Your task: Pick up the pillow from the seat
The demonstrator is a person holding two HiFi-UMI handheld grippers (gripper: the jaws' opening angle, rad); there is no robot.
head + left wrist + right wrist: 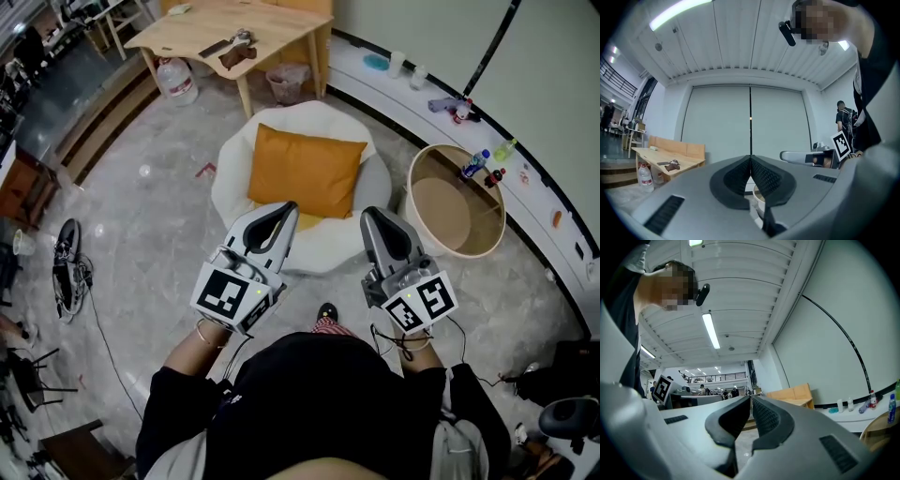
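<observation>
An orange square pillow (305,170) lies on a round white cushioned seat (234,159) on the floor, straight ahead in the head view. My left gripper (286,208) hovers over the seat's near edge, just short of the pillow's lower left corner, jaws shut and empty. My right gripper (368,216) hangs over the seat's near right edge, also shut with nothing in it. In the left gripper view the left gripper (750,158) points level at a pale wall. The right gripper (751,398) in its own view aims slightly upward; the pillow shows in neither gripper view.
A round wooden tub (457,202) stands right of the seat. A wooden table (234,33) with a bin (287,82) and water jug (176,81) is behind it. A curved white ledge (525,178) carries bottles. Cables and shoes (66,253) lie left.
</observation>
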